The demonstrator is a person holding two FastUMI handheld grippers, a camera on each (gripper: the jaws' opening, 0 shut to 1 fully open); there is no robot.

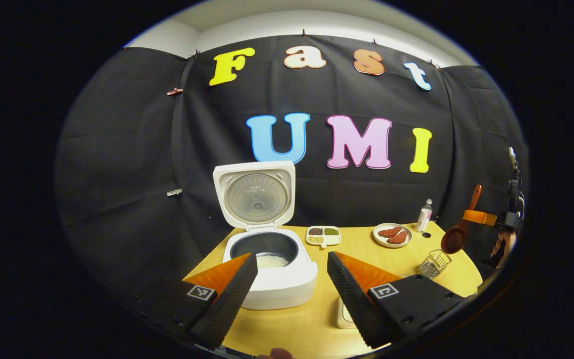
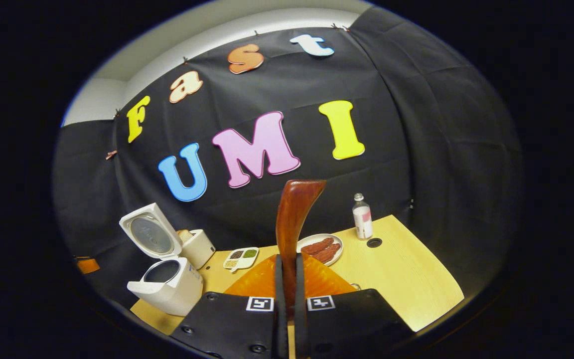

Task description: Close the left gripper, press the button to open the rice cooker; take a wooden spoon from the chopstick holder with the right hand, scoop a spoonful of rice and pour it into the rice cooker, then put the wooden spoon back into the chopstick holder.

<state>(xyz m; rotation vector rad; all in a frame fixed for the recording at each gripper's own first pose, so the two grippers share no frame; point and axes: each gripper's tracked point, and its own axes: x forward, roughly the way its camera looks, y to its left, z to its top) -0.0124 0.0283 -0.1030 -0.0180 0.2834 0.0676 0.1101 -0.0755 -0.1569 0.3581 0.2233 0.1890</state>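
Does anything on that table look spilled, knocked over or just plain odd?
Nothing stands out. The rice cooker stands open with rice inside, the plate and bottle sit upright, and the right gripper holds the wooden spoon above the chopstick holder.

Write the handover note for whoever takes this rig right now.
Left hand-held gripper: open, empty, hanging before the white rice cooker.
Right hand-held gripper: shut on the brown wooden spoon, held above the wire chopstick holder.
Done: cooker lid up, white rice in the pot.
Left: lower the spoon into the holder on the yellow wooden table, then release.
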